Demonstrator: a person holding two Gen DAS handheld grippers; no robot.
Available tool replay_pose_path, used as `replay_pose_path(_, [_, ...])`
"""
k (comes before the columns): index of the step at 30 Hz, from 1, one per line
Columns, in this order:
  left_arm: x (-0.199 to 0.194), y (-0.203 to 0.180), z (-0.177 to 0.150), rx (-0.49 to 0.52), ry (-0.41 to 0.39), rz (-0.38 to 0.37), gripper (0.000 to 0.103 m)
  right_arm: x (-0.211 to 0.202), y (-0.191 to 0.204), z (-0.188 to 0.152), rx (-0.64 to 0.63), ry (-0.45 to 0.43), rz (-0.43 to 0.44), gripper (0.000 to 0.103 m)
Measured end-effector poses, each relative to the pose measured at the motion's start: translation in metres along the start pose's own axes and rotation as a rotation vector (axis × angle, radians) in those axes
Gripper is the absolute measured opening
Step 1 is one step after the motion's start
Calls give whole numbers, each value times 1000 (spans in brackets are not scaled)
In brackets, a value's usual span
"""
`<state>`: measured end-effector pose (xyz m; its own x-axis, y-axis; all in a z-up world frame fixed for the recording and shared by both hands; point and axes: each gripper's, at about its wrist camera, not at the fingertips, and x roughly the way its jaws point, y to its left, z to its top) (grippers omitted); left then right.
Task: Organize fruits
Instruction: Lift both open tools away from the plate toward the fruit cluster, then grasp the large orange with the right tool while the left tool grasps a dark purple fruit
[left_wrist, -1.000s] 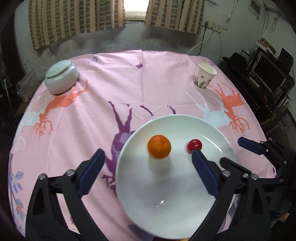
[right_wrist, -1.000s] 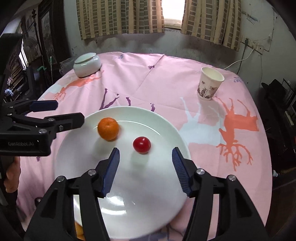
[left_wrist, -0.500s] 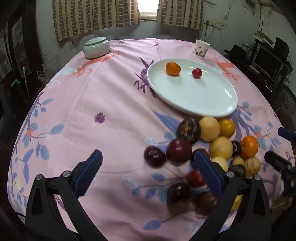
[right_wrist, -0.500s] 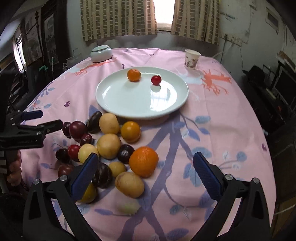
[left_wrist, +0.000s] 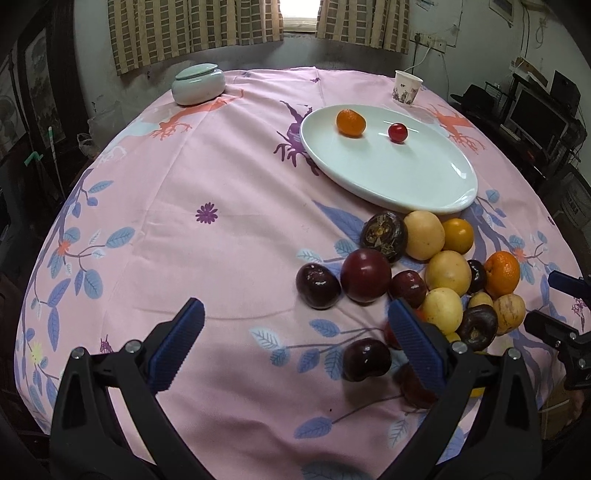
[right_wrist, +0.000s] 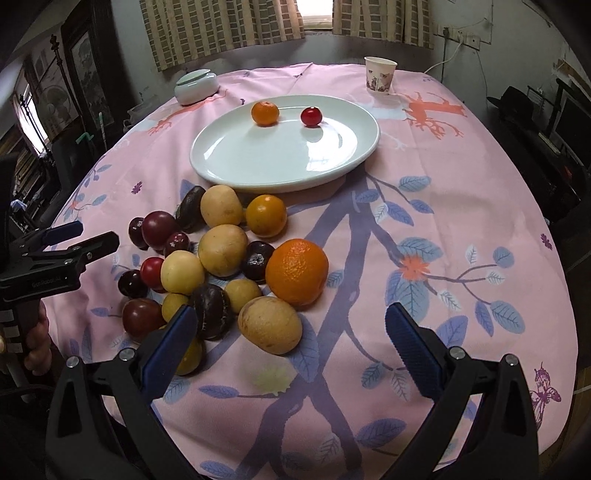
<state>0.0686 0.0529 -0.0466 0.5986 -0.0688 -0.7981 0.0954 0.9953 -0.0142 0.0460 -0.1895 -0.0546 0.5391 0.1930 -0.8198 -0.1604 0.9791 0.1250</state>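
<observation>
Now both tongs stand wide open and hold nothing: the left gripper (left_wrist: 295, 343) hangs over the pink cloth (left_wrist: 221, 184) beside the heap of fruits (right_wrist: 221, 258), and the right gripper (right_wrist: 291, 339), whose jaws have just been opening, hangs over the heap's near edge. Most fruits lie on the cloth, just in front of the big white plate (right_wrist: 258, 162). On that plate sit a small orange (right_wrist: 265, 113) and a little red round fruit (right_wrist: 311, 116), apart from each other.

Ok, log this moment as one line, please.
plate: small orange, red cherry tomato | fruit pile: on cloth | left gripper: open, empty | right gripper: open, empty
</observation>
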Motion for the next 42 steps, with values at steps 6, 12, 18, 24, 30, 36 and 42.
replay_pose_path(6, [-1,2,-2,-2,2,4,101,22,-7,16,51,19,6,63])
replay_pose_path(12, [-1,14,-3,-30,6,23,101,45,-12,16,102,42,58,44])
replay_pose_path(18, [23,23,1,-44,61,65,101,15,-16,14,101,-32,49,44])
replay_pose_path(24, [52,7,-3,7,145,33,101,13,-27,7,130,-12,71,44])
replay_pose_path(30, [65,9,2,-38,134,3,99,12,-28,6,141,-10,106,44])
replay_pose_path(36, [57,9,5,-36,91,-17,60,12,-28,5,150,-7,109,45])
replay_pose_path(42, [61,8,9,-28,64,-1,58,11,-22,7,146,-5,129,45])
